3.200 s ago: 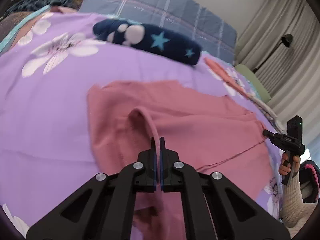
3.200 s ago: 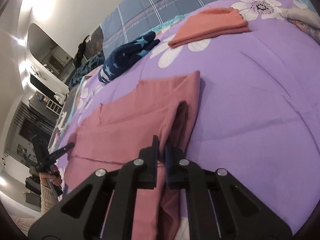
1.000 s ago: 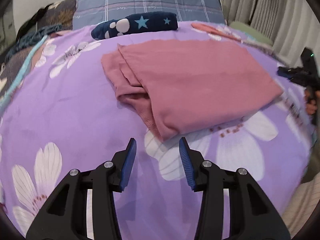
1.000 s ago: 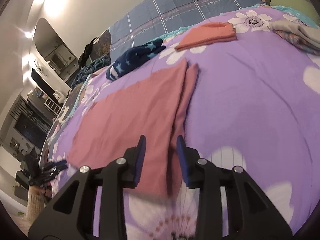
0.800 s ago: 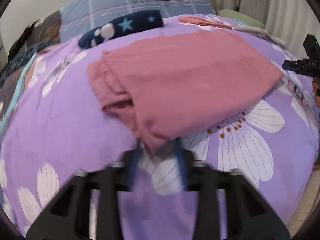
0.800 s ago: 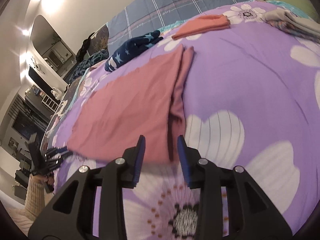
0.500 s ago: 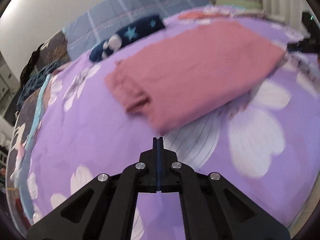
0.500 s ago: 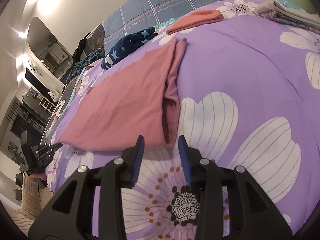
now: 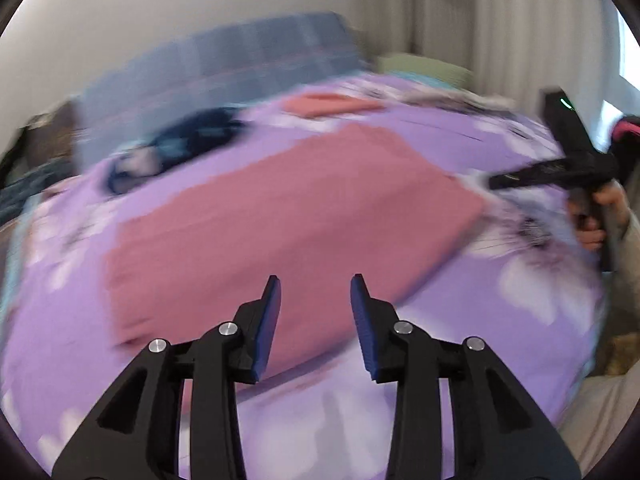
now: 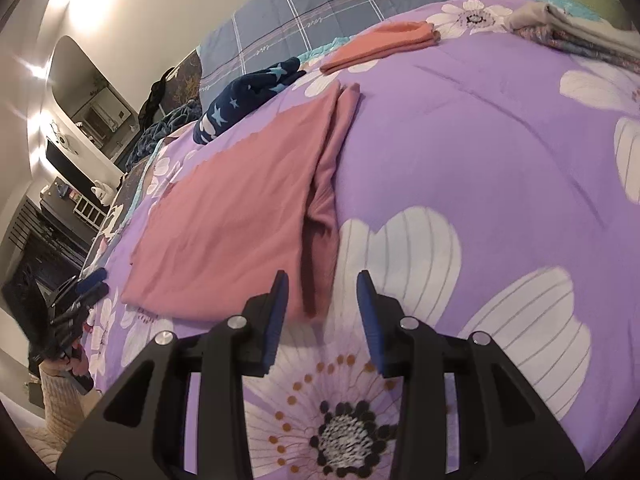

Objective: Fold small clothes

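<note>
Pink garment (image 10: 236,216) lies folded flat on the purple flowered bedspread (image 10: 460,152), a long rectangle with a second layer of the same cloth showing along its right edge, where a narrow fold runs down toward my right tongs. My right gripper (image 10: 322,312) hangs just short of the near end of that fold, its blue-padded fingers (image 10: 276,316) spread apart with nothing between them; the near corner of the cloth sits in line with the gap but I am not touching it. My left gripper (image 9: 314,320) is likewise released, fingers wide, hovering over the near long edge of the pink garment (image 9: 280,224); that view is smeared with motion blur, so I cannot tell whether the tips touch the fabric. From the left view I see my right hand (image 9: 596,216) off at the far right end of the cloth, and from the right view my left hand (image 10: 70,356) at the lower left, beside the bed's edge. Beyond the garment lie a navy star-print piece (image 10: 248,96), an orange folded item (image 10: 384,44) and a stack of folded cloth (image 10: 576,32) near the top right, all well apart from my tongs, with a blue plaid quilt (image 10: 344,4) against the wall.
</note>
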Demonstrator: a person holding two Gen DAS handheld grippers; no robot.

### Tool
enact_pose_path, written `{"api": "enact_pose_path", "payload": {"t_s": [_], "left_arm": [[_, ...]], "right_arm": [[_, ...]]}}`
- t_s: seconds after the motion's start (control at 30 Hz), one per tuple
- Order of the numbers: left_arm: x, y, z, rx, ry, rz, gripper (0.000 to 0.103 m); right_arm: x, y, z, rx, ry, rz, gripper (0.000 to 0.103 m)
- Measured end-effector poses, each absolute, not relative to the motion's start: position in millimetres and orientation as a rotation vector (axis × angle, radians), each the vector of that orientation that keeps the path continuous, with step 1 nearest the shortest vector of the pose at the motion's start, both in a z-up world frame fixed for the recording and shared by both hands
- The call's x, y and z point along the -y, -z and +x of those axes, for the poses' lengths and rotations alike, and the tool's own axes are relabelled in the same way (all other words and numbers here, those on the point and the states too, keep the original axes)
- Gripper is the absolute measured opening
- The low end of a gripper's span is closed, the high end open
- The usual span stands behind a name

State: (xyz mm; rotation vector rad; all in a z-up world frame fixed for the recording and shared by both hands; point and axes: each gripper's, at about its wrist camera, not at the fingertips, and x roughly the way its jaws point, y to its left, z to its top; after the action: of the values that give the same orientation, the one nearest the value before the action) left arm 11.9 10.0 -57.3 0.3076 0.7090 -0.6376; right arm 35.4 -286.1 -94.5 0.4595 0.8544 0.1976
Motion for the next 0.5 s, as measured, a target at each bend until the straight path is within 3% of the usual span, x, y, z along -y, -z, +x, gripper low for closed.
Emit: {"api": "enact_pose_path", "payload": {"t_s": [0.2, 0.27, 0.33, 0.5], "left_arm": [[125, 95, 4, -0.732, 0.815, 0.487, 0.037], [151, 100, 0, -0.717, 0.841, 0.527, 0.041], [163, 104, 1, -0.701, 0.827, 0.552, 0.057], [179, 115, 6, -0.725, 0.789, 0.590, 0.059]], "right_arm": [[314, 82, 69, -0.845, -0.187, 0.477, 0.041], [328, 83, 91, -0.859, -0.192, 0.511, 0.041], [336, 87, 115, -0.879, -0.211, 0.552, 0.041], [335, 89, 169, -0.921, -0.302, 0.570, 0.042]]}}
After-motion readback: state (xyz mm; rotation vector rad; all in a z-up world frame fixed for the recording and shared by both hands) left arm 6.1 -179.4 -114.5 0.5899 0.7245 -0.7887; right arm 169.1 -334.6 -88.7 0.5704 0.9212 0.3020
